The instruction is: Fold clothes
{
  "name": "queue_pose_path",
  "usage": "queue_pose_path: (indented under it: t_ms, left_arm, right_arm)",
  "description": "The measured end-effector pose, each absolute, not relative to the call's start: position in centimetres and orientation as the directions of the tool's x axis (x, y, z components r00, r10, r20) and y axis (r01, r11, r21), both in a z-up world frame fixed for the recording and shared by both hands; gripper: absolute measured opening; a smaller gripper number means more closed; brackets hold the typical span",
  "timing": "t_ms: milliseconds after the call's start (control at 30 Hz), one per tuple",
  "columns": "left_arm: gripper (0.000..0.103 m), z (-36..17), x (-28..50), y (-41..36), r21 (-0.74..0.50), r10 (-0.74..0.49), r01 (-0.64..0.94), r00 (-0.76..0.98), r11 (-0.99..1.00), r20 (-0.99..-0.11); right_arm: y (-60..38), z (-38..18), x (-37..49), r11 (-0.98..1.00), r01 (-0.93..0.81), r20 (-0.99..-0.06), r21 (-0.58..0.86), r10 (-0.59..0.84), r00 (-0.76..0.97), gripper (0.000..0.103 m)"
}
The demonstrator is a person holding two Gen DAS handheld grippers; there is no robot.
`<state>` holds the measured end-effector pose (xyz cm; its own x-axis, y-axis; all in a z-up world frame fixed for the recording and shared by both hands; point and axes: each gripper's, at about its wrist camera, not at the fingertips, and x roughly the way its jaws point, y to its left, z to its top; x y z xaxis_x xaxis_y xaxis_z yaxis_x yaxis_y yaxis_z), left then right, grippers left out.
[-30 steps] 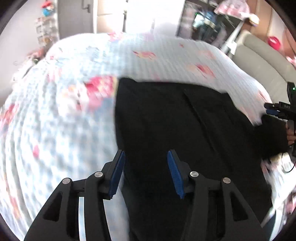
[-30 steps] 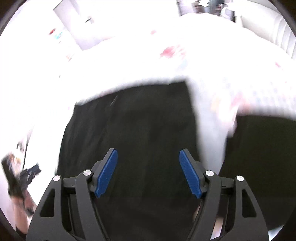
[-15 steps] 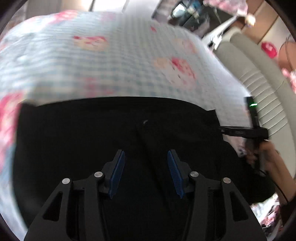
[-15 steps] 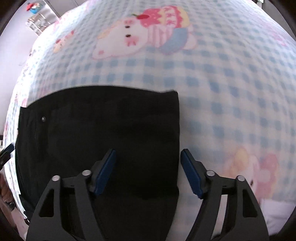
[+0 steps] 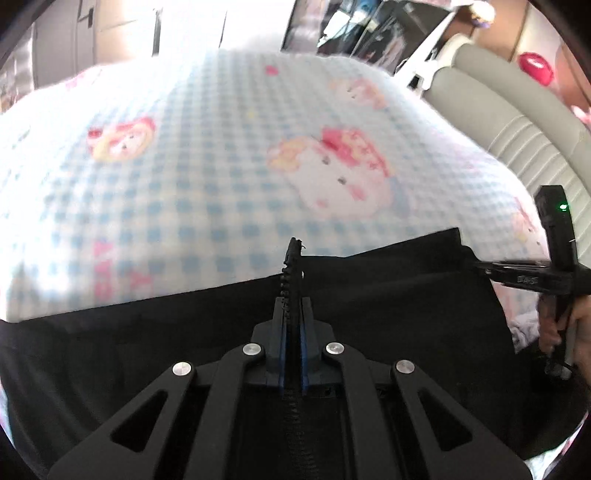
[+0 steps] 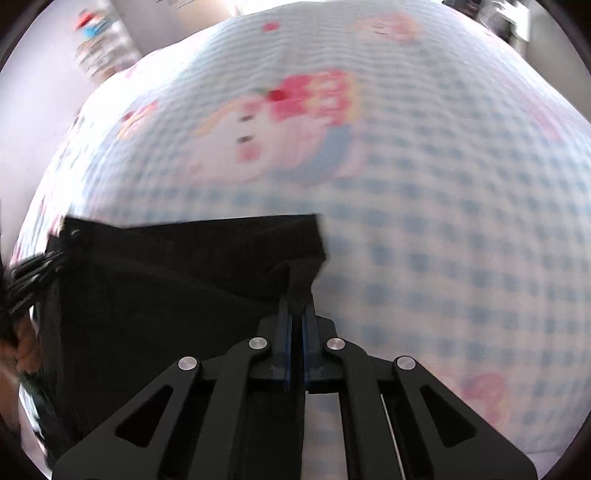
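Note:
A black pair of trousers [image 5: 388, 295] lies on a blue-checked cartoon-print bedspread [image 5: 207, 177]. My left gripper [image 5: 293, 321] is shut on the trousers' zipper edge, which sticks up between the fingers. My right gripper [image 6: 295, 321] is shut on the right corner of the trousers [image 6: 166, 280], lifting a small fold. The right gripper also shows in the left wrist view [image 5: 517, 275] at the trousers' far right corner. The left gripper's end shows in the right wrist view [image 6: 29, 273] at the left edge.
The bedspread [image 6: 424, 184] stretches beyond the trousers in both views. A grey padded headboard or sofa [image 5: 517, 122] stands at the right, with cluttered shelves [image 5: 369, 33] behind the bed.
Both grippers were open over the trousers and have closed on its top edge. Both cameras have dropped closer to the fabric.

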<state>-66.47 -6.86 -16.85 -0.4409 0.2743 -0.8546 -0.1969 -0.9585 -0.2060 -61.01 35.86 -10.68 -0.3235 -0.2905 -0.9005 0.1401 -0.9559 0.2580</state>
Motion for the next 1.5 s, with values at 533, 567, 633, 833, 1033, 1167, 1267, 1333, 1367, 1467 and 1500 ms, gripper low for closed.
queue_pose_path:
  t_ms: [533, 567, 633, 833, 1033, 1167, 1267, 1333, 1367, 1467, 1500]
  left_arm:
    - [0.041, -15.7, -62.5, -24.4, -0.258, 0.191, 0.098, -0.439, -0.961, -0.878]
    - [0.041, -16.6, -62.4, -25.9, -0.173, 0.103, 0.138, -0.406, -0.975, -0.908]
    - [0.037, -17.6, -62.3, -28.9, -0.026, -0.047, 0.203, -0.349, -0.979, -0.936]
    - [0.047, -8.4, -55.6, -28.2, -0.324, 0.238, 0.061, -0.555, -0.944, -0.797]
    - [0.056, -5.3, -44.5, -15.5, -0.295, 0.403, -0.291, -0.461, -0.91, -0.791]
    - [0.056, -7.3, -36.1, -8.5, -0.276, 0.421, -0.39, -0.361, -0.879, -0.832]
    - [0.056, -8.6, -31.2, -5.5, -0.271, 0.421, -0.416, -0.326, -0.868, -0.846]
    - [0.056, -9.2, -27.9, -3.9, -0.299, 0.445, -0.427, -0.3, -0.854, -0.844]
    - [0.056, -9.4, -26.6, -3.0, -0.284, 0.436, -0.435, -0.304, -0.855, -0.847]
    - [0.056, -10.2, -23.7, -0.4, -0.208, 0.379, -0.448, -0.334, -0.869, -0.863]
    - [0.056, -10.4, -22.5, -0.3, -0.194, 0.366, -0.445, -0.343, -0.874, -0.865]
  right_arm:
    - [29.0, -10.9, -58.6, -0.905, 0.24, -0.893, 0.352, -0.402, -0.204, 0.034]
    - [28.7, -12.2, -58.6, -0.923, 0.224, -0.914, 0.313, -0.357, -0.193, 0.034]
    - [29.1, -14.1, -58.9, -0.96, 0.153, -0.943, 0.233, -0.262, -0.205, 0.027]
    - [30.3, -5.5, -54.5, -0.878, 0.127, -0.795, 0.462, -0.473, -0.381, 0.036]
    - [28.2, 2.6, -39.0, -0.783, 0.32, -0.707, 0.532, -0.62, -0.34, 0.047]
    - [28.6, 1.8, -28.2, -0.803, 0.299, -0.751, 0.515, -0.591, -0.294, 0.048]
    - [29.6, -0.3, -20.2, -0.835, 0.262, -0.787, 0.484, -0.546, -0.286, 0.05]
    - [30.0, -1.7, -15.8, -0.858, 0.238, -0.816, 0.455, -0.509, -0.273, 0.051]
    - [30.2, -2.3, -13.8, -0.865, 0.226, -0.825, 0.447, -0.497, -0.269, 0.051]
    - [30.5, -3.3, -8.9, -0.869, 0.223, -0.823, 0.442, -0.492, -0.283, 0.053]
    - [30.6, -3.8, -8.0, -0.878, 0.211, -0.83, 0.429, -0.475, -0.291, 0.057]
